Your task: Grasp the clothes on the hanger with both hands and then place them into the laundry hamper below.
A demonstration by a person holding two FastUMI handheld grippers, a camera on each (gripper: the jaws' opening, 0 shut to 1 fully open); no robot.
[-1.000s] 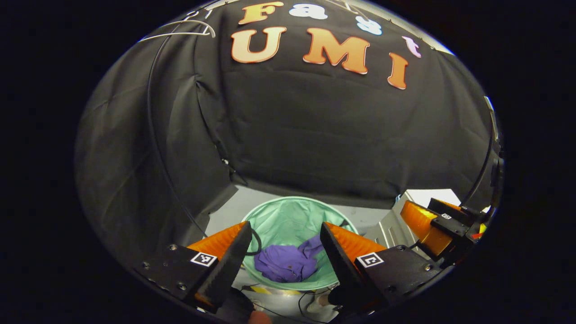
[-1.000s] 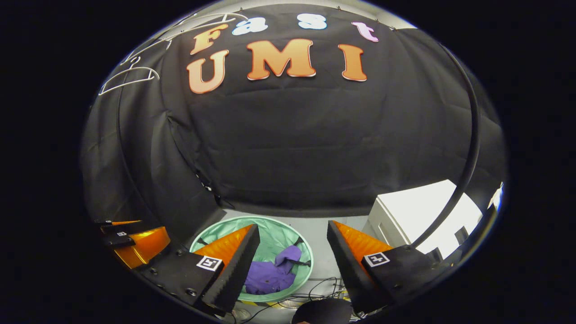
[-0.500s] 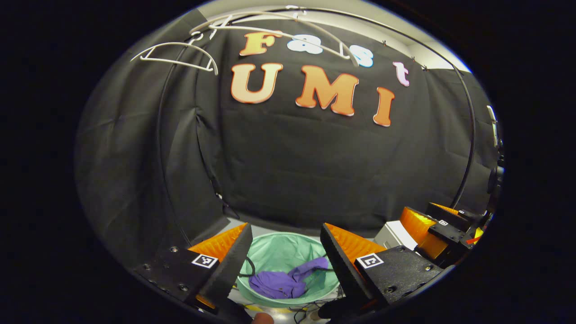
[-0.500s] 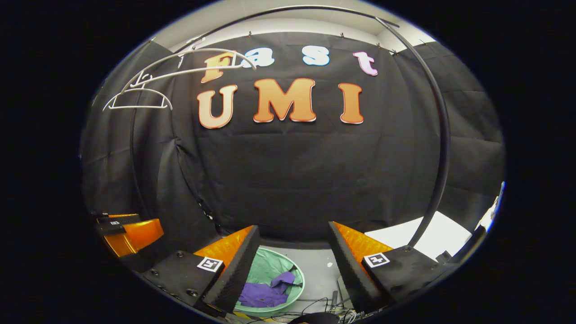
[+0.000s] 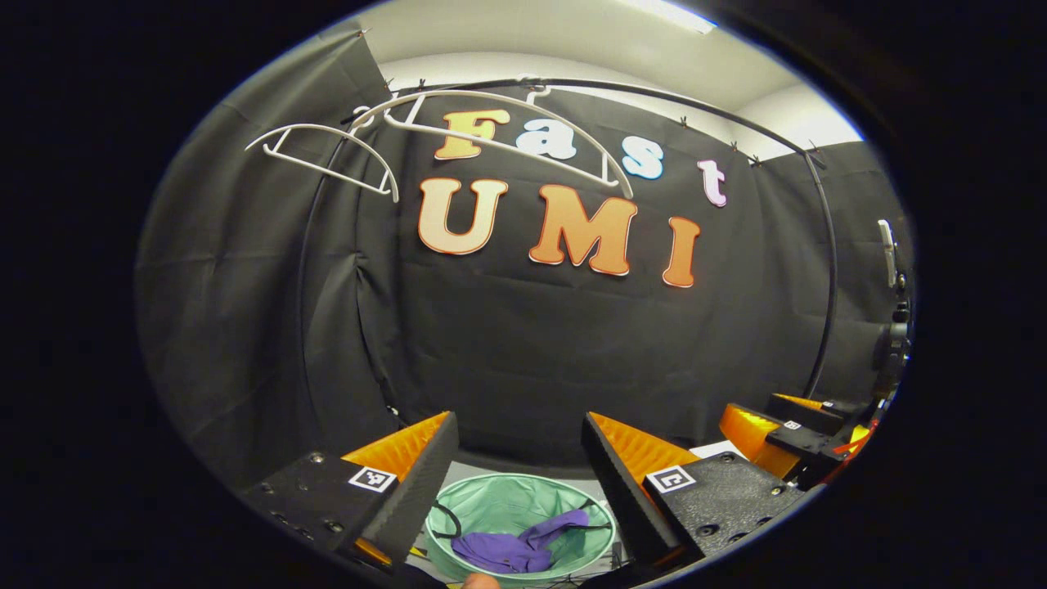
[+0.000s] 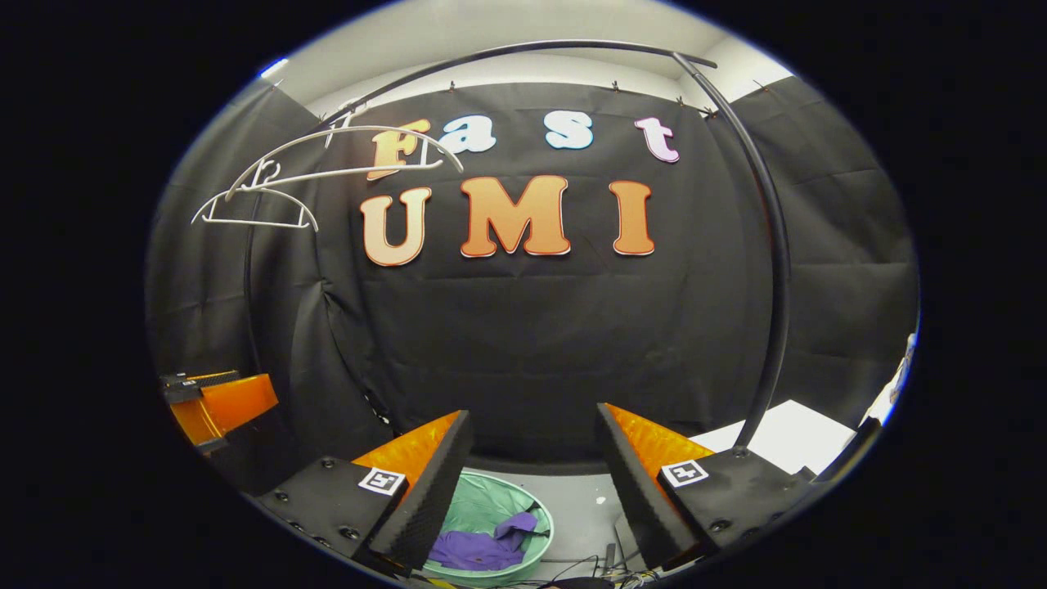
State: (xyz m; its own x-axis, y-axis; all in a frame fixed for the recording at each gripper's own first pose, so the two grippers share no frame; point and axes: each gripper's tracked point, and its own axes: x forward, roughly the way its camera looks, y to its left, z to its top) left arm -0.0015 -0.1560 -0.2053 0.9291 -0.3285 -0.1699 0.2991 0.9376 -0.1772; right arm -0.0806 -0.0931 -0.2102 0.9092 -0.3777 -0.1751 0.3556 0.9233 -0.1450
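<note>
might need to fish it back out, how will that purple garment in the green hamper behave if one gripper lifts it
Probably floppy: the purple garment lies crumpled, one fold draped up the wall of the green hamper. Likely light, since the hamper's thin fabric wall holds its shape under it. Lifted at one point it would likely hang and trail, perhaps snagging the rim.

**Black-draped booth under a pale ceiling**

A black cloth wall (image 6: pixel 540 327) hangs across the back, creased in long folds and pinned along its top edge by small clips. It wraps round both sides as well. A curved black metal rail (image 6: pixel 773 245) arches overhead and drops to the floor on the right. Above the cloth runs a white ceiling (image 5: pixel 572 37) with a bright strip light (image 5: pixel 667 12). Down low, the floor (image 6: pixel 577 507) is pale grey, with dark cables (image 6: pixel 585 564) trailing across it. A white cabinet (image 6: pixel 789 433) stands at the right.
</note>
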